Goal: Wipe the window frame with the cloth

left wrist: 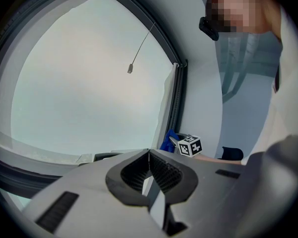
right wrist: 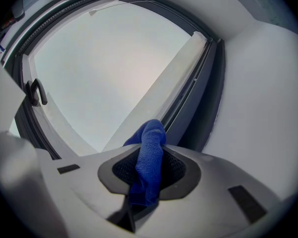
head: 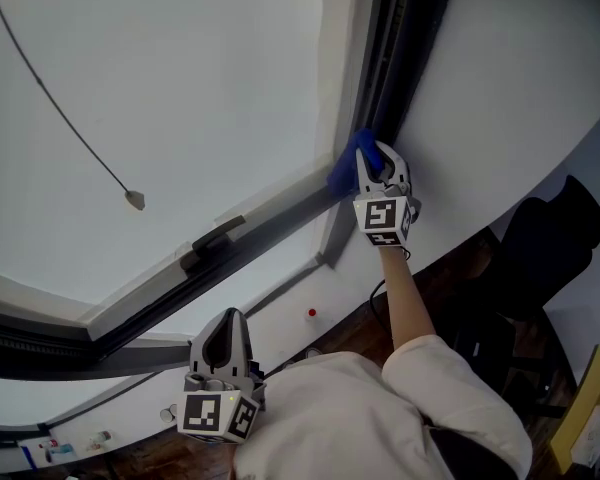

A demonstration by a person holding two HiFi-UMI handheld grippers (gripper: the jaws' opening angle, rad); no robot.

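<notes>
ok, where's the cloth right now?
Head view, right of centre: the blue cloth is clamped in the right gripper, held up at the window frame where its dark upright meets the lower rail.

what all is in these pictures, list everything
glass: 1, pale grey, upper left
frame: 1, dark, round the glass
handle: 1, dark, on the lower frame
cord: 1, thin and dark, across the glass, small end piece
cloth: 1, blue, against the frame's corner
dot: 1, red, on the white surface below the frame
chair: 1, black, far right; looks like a chair
sleeve: 1, white, bottom middle
right gripper: 1, grey, shut on the cloth at the frame
left gripper: 1, grey, shut and empty, low near the lower frame
</notes>
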